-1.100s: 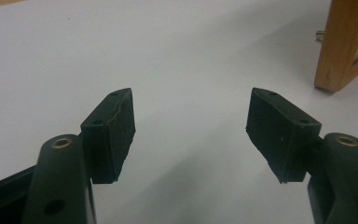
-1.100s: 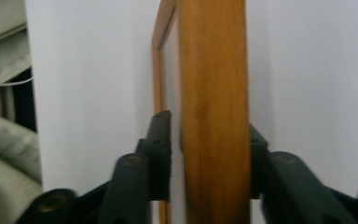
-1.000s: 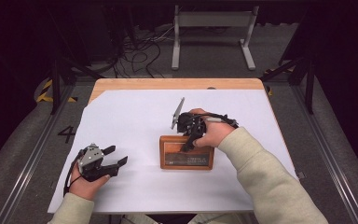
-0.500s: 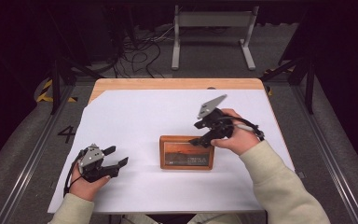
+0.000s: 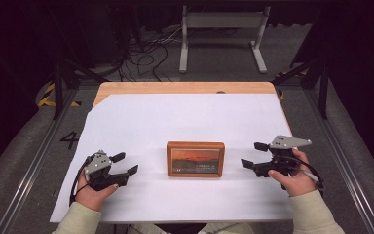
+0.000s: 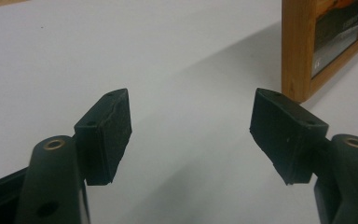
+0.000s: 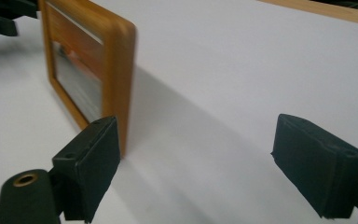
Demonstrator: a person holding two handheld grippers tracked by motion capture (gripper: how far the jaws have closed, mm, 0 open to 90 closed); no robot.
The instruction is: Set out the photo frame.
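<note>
On the left of the high view, the left gripper (image 5: pixel 125 163) is resting low on the white sheet (image 5: pixel 185 122), its jaws standing wide with nothing between them. In the middle, the wooden picture frame (image 5: pixel 195 159) is standing upright on the sheet, apart from both grippers. The left gripper view is showing the frame's corner (image 6: pixel 324 44) and its shadow. On the right, the right gripper (image 5: pixel 254 155) is pointing at the frame; its jaws have just been opening and are holding nothing. The right gripper view is showing the frame's side edge (image 7: pixel 91 74) close by.
</note>
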